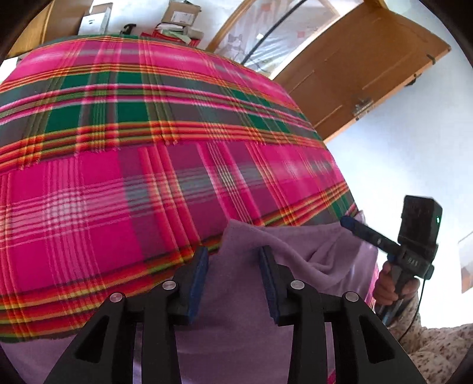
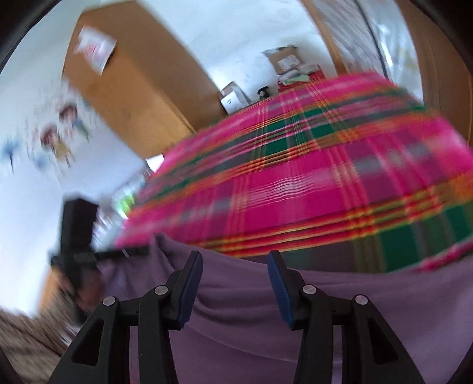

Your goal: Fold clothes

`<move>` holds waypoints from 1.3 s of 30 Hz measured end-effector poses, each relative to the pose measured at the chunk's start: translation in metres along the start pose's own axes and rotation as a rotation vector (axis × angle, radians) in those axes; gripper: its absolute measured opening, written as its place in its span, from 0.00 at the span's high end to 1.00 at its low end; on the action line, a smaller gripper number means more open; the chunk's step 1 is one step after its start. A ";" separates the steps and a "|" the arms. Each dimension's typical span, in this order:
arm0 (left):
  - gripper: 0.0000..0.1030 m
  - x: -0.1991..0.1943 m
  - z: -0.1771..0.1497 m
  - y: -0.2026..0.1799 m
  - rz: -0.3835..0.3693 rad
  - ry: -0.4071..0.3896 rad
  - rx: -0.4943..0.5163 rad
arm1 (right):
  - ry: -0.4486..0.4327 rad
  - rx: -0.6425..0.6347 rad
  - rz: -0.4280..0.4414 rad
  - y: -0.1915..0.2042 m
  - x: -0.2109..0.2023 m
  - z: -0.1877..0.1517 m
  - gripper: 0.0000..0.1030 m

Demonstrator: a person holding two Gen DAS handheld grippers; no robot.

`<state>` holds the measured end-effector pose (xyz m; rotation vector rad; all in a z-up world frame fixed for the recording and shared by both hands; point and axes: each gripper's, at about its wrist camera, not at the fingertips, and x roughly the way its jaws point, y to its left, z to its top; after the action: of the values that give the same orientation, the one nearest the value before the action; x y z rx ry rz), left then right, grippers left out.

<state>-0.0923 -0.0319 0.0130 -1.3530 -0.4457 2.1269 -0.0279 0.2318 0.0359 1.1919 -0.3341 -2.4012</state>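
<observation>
Lilac fleece garment [image 1: 236,283] lies rumpled at the near edge of the plaid-covered bed [image 1: 147,133], under the left tool [image 1: 233,274] and right tool [image 2: 235,283], both with fingers apart; smoothing it flat should give cleaner creases.

Black claws [image 1: 233,257], blue pads [image 1: 197,283], seemingly speckled sleeve [image 1: 437,348]

1. The garment [image 1: 242,295] lies on the near edge of the blanket [image 1: 147,147], which spreads away toward the far wall.
2. The left gripper [image 1: 233,265] hangs over the garment, fingers apart.
3. The right gripper [image 2: 235,265] hangs over the garment too, to the right of the left one.
4. Boxes [image 1: 180,14] stand behind the blanket's far edge.
5. A door [image 1: 363,68] stands behind and right of the blanket.
</observation>
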 end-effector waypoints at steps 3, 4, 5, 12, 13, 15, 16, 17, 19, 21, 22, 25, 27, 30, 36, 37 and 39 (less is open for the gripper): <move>0.64 -0.001 0.004 0.004 -0.026 -0.006 -0.015 | 0.068 -0.164 -0.037 0.011 0.002 -0.001 0.57; 0.64 0.001 0.003 0.004 -0.027 0.001 -0.020 | 0.091 -0.204 -0.030 0.015 0.005 -0.003 0.58; 0.64 0.002 0.003 0.004 -0.027 0.009 -0.023 | 0.112 -0.239 -0.020 0.020 0.008 -0.004 0.58; 0.68 0.012 0.004 0.000 -0.022 0.032 -0.030 | 0.216 -0.362 0.049 0.038 0.034 -0.016 0.65; 0.70 0.012 0.006 0.000 -0.026 0.027 -0.036 | 0.219 -0.365 0.058 0.039 0.036 -0.017 0.65; 0.77 0.012 0.007 0.002 -0.027 0.019 -0.051 | 0.225 -0.372 0.075 0.039 0.038 -0.018 0.65; 0.84 0.013 0.008 0.002 -0.027 0.016 -0.052 | 0.225 -0.377 0.075 0.038 0.039 -0.019 0.68; 0.86 0.014 0.008 0.002 -0.023 0.016 -0.053 | 0.227 -0.382 0.074 0.038 0.040 -0.019 0.72; 0.90 0.015 0.009 0.002 -0.018 0.016 -0.051 | 0.232 -0.390 0.072 0.039 0.043 -0.018 0.90; 0.92 0.016 0.009 0.001 -0.008 0.008 -0.049 | 0.217 -0.380 0.072 0.037 0.042 -0.014 0.96; 0.92 0.015 0.009 0.000 -0.004 0.002 -0.049 | 0.207 -0.373 0.072 0.036 0.042 -0.012 0.96; 0.93 0.008 0.012 -0.001 0.001 -0.040 -0.051 | 0.180 -0.354 0.072 0.033 0.040 -0.006 0.97; 0.93 0.003 0.015 -0.002 -0.005 -0.062 -0.054 | 0.149 -0.335 0.061 0.030 0.036 0.000 0.97; 0.93 0.005 0.019 0.000 0.013 -0.070 -0.062 | 0.111 -0.301 0.031 0.025 0.037 0.011 0.97; 0.93 0.025 0.022 0.020 0.023 -0.034 -0.157 | 0.135 -0.273 -0.031 0.021 0.056 0.014 0.97; 0.93 0.026 0.022 0.021 0.028 -0.029 -0.161 | 0.126 -0.264 -0.038 0.019 0.053 0.013 0.98; 0.92 0.024 0.023 0.018 0.025 -0.030 -0.138 | 0.110 -0.245 -0.039 0.016 0.056 0.016 0.98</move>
<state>-0.1258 -0.0301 -0.0043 -1.4099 -0.6013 2.1733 -0.0663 0.1915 0.0130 1.2195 0.0180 -2.3176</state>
